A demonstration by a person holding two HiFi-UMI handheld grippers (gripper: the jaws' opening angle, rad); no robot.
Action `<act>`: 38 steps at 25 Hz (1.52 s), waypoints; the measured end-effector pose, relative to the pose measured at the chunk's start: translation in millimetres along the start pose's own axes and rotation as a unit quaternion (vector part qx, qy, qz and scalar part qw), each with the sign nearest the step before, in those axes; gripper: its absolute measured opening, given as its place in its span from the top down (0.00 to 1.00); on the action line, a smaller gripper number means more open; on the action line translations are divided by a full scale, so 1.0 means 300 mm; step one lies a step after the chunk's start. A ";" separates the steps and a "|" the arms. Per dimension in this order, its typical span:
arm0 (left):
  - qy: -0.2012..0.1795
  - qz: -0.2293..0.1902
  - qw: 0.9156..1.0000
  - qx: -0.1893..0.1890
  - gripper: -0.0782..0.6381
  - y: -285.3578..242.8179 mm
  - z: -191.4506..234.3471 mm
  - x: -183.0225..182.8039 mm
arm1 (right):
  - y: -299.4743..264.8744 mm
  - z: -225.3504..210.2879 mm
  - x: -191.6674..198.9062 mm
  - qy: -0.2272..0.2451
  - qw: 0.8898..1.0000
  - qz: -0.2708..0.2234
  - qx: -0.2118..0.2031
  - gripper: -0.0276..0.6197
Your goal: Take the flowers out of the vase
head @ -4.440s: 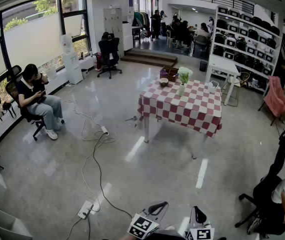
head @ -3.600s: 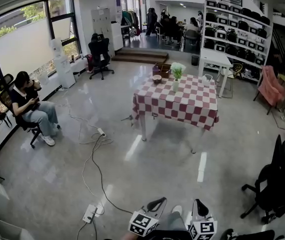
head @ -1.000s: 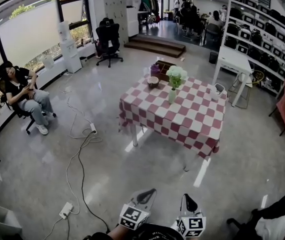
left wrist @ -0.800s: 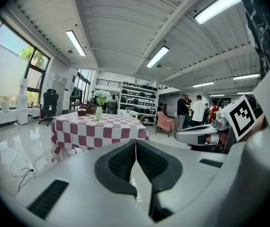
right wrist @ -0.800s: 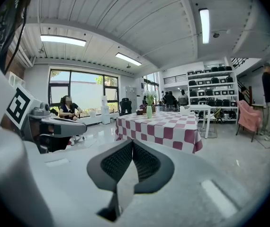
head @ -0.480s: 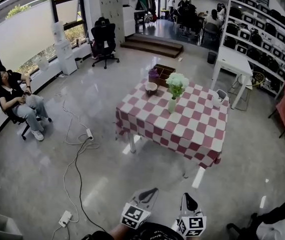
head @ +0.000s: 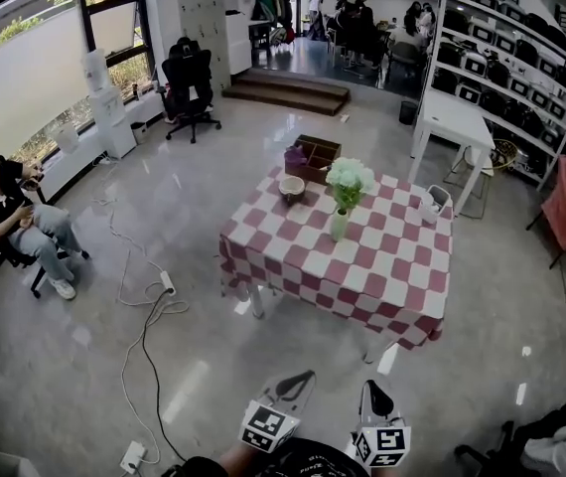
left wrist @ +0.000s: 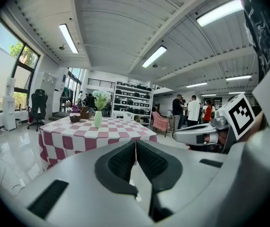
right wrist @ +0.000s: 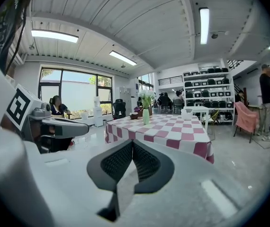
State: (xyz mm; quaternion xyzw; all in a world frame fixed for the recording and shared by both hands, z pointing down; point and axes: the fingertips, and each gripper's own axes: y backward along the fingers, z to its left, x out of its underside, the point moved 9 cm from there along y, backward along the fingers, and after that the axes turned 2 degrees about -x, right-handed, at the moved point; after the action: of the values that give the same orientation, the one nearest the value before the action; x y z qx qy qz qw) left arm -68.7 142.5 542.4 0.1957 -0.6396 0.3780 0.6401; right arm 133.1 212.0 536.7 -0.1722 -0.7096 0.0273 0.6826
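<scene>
The flowers [head: 349, 179] stand in the vase [head: 339, 225], stems straight up and pale heads on top, so their long axis runs vertical. The vase itself sits upright near the middle of the checked tabletop [head: 382, 276], with nothing leaning or tipped. A bowl [head: 292, 188] and a wooden box [head: 313, 157] crowd the far corner, and a white jug [head: 430, 207] is off toward the right edge.

Both claws are well apart from the tabletop, down at the bottom edge of the head view. The left claw [head: 304, 376] has its pads pressed together with nothing between them, and the right claw [head: 372, 391] is the same: closed tight and empty. Each points roughly toward the tabletop.

The head view alone gives the floor — a long cable [head: 149, 336] trailing to a power strip [head: 132, 455] — and the tabletop's full outline from above. The left gripper view looks low across the cloth and picks up a group of standing people [left wrist: 192, 110] at the right, which the head view lacks. The right gripper view catches a seated person [right wrist: 57, 105] by the window, and it sets the vase in side profile against the shelving [right wrist: 206, 96] — there the upright line of the stems is plainest.
</scene>
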 end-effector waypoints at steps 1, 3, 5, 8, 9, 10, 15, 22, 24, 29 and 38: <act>-0.002 -0.001 1.000 0.004 0.87 -0.015 0.019 -0.002 | -0.020 0.001 -0.003 -0.001 1.000 0.000 0.003 0.95; -0.005 -0.005 1.000 0.014 0.87 -0.040 0.056 -0.011 | -0.056 0.005 -0.011 -0.004 1.000 0.000 0.011 0.95; -0.006 -0.005 1.000 0.021 0.87 -0.059 0.094 -0.016 | -0.091 0.013 -0.018 -0.007 1.000 -0.001 0.017 0.95; -0.004 0.002 1.000 0.030 0.87 -0.078 0.142 -0.030 | -0.138 0.027 -0.028 -0.010 1.000 -0.001 0.023 0.95; -0.004 0.003 0.999 0.033 0.87 -0.082 0.155 -0.042 | -0.152 0.032 -0.032 -0.010 1.000 -0.002 0.025 0.95; -0.005 0.003 0.999 0.036 0.87 -0.087 0.170 -0.049 | -0.167 0.039 -0.037 -0.010 1.000 -0.004 0.026 0.95; -0.006 0.000 0.999 0.041 0.87 -0.105 0.233 -0.057 | -0.217 0.064 -0.056 -0.007 0.999 -0.009 0.031 0.95; 0.002 0.000 0.999 0.038 0.87 -0.103 0.273 -0.053 | -0.246 0.078 -0.065 -0.006 0.999 -0.007 0.033 0.95; 0.004 0.001 0.999 0.035 0.87 -0.106 0.278 -0.054 | -0.257 0.076 -0.069 -0.005 1.000 -0.007 0.030 0.95; 0.007 0.001 1.000 0.022 0.87 -0.125 0.308 -0.053 | -0.311 0.054 -0.076 -0.005 1.000 -0.007 0.021 0.95; 0.016 0.004 1.000 -0.012 0.87 -0.206 0.372 -0.078 | -0.435 -0.020 -0.112 -0.004 1.000 -0.003 -0.006 0.95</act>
State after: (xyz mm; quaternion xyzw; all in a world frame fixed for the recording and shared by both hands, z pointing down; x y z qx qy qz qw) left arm -96.0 15.7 545.9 0.1796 -0.6347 0.3760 0.6507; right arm 112.3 78.7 540.5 -0.1738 -0.7133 0.0215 0.6786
